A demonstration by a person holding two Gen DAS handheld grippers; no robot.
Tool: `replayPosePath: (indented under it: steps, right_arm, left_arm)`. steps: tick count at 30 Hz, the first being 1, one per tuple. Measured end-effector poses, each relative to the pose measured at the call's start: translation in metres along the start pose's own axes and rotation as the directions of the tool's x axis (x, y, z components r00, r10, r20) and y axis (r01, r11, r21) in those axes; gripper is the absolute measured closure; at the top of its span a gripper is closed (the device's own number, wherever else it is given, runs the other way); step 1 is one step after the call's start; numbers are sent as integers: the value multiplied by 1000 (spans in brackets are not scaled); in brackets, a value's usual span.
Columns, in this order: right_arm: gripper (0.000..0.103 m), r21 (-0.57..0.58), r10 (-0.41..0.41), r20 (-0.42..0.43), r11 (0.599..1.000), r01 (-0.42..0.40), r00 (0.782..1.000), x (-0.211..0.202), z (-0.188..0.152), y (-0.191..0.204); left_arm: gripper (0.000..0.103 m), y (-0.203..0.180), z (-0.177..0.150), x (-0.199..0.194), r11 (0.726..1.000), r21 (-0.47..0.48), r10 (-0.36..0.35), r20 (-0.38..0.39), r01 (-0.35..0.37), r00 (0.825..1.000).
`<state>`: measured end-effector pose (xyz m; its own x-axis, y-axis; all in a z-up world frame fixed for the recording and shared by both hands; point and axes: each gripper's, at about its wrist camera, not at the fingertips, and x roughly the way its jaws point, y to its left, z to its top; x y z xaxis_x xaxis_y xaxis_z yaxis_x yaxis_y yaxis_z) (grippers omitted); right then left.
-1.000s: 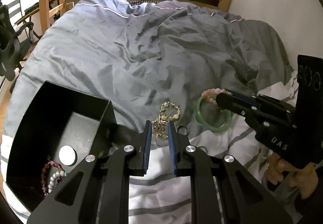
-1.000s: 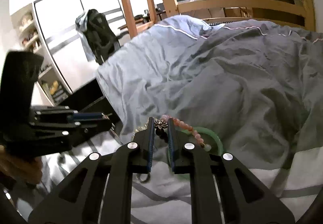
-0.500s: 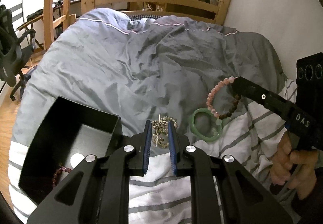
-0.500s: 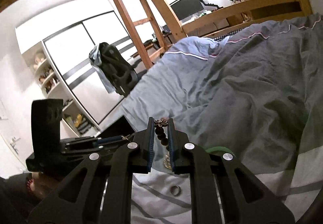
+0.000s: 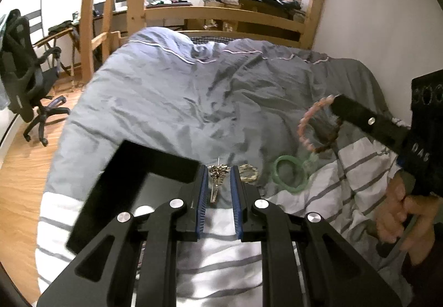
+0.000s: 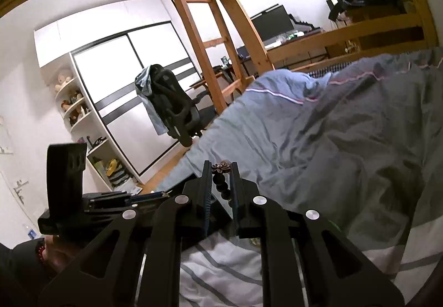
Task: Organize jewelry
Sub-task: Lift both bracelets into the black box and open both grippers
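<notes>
Both grippers, left (image 5: 218, 182) clamping a gold chain (image 5: 217, 177) and right (image 6: 220, 177) a beaded bracelet (image 5: 318, 124), are carrying toward the black box (image 5: 155, 168), needing release inside.

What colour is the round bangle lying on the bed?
Green: the bangle shows best in the left wrist view.
</notes>
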<state>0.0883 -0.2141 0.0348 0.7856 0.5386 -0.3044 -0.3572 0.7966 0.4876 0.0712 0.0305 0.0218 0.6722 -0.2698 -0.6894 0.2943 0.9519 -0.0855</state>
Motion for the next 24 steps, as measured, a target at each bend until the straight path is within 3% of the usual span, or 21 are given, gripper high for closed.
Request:
replayPosePath:
  steps: [14,24]
  right_arm:
    - [89,-82,88,-33,993,-90,996,32,5,69]
    - [89,-101,152,-81,982,-160,985,80,-2,108]
  left_arm:
    - [87,53,-8,-34,992,-66,111,41,-108,993]
    - [87,83,-16,-31,983,-117,140,-10,-140,990]
